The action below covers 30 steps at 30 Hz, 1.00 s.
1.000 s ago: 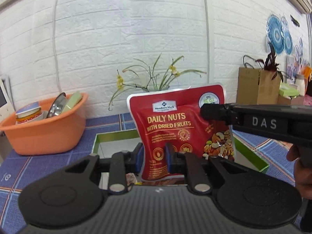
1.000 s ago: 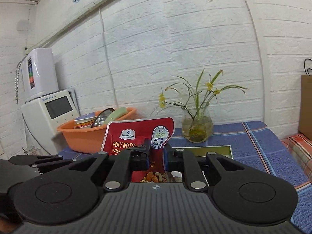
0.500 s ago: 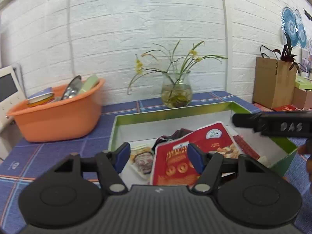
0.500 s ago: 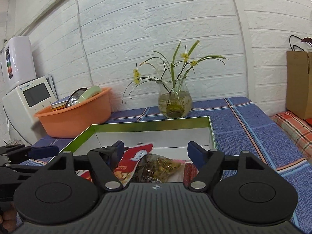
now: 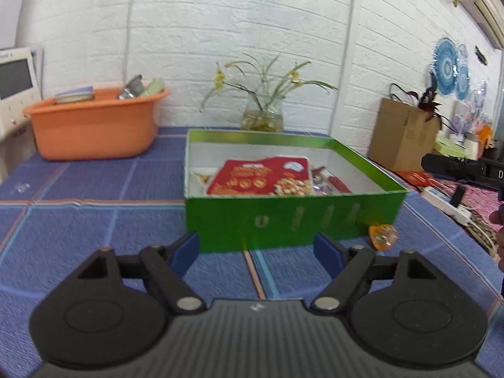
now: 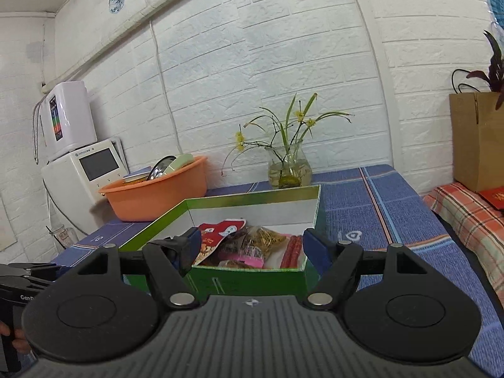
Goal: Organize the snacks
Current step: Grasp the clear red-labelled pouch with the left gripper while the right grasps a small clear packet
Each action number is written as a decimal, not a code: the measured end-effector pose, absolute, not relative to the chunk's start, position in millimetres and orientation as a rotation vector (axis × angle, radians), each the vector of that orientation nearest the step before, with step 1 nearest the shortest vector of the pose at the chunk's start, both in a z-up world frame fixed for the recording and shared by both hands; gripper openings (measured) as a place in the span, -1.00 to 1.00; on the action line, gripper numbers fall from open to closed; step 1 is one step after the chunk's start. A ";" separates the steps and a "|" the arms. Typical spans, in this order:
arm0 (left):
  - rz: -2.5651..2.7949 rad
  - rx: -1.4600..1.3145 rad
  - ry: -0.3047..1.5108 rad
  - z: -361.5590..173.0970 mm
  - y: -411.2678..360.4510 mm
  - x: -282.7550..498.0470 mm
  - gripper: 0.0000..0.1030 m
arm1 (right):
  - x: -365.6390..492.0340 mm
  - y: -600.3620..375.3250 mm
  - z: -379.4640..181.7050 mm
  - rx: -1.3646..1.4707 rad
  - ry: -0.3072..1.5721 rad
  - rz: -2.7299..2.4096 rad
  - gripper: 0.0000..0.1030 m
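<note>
Item 1, change since a second ago: your left gripper no longer pinches the red nut pouch; your right gripper has let it go as well. Both sets of fingers now stand wide apart and carry nothing. Both have drawn back from the box.

Item 2, task object: the red nut pouch lies flat inside the green box, face up, on top of the other snack packets. In the left wrist view it sits at 12 o'clock from your left gripper, past the box's near wall.

Item 3, stray piece: a small orange packet lies on the blue tablecloth, just beside the box's near corner, at about 1 o'clock from your left gripper.

Item 4, edges: the box's near wall stands just ahead of your left fingertips. In the right wrist view a box corner sits between your right fingers.

Item 5, open room: bare cloth spreads at 10 o'clock, toward the orange basin. The glass vase stands behind the box at 12 o'clock, against the wall. The table edge runs along at 3 o'clock.
</note>
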<state>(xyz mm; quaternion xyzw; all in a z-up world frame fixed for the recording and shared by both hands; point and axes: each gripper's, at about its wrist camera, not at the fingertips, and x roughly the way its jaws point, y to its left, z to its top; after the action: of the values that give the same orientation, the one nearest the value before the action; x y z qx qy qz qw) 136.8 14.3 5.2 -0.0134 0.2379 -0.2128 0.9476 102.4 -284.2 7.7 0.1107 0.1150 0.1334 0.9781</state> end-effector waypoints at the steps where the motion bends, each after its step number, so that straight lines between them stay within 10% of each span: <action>1: -0.449 -0.016 0.484 3.5 10.9 134.3 0.81 | 99.0 -286.8 4.7 0.229 0.247 0.267 1.00; 15: -0.699 0.250 0.311 8.7 -23.6 60.4 0.98 | 119.7 -284.6 -40.9 0.247 0.479 0.225 0.42; 30: -0.867 0.210 0.560 -15.2 -73.4 98.6 0.93 | 93.6 -286.7 -29.9 0.230 0.429 0.280 0.38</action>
<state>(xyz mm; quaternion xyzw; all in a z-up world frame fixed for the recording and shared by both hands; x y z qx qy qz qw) 98.6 -73.4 -15.2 0.1001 0.2673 -0.4139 0.8644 93.6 -286.7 -29.9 0.1134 0.2117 0.1382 0.9608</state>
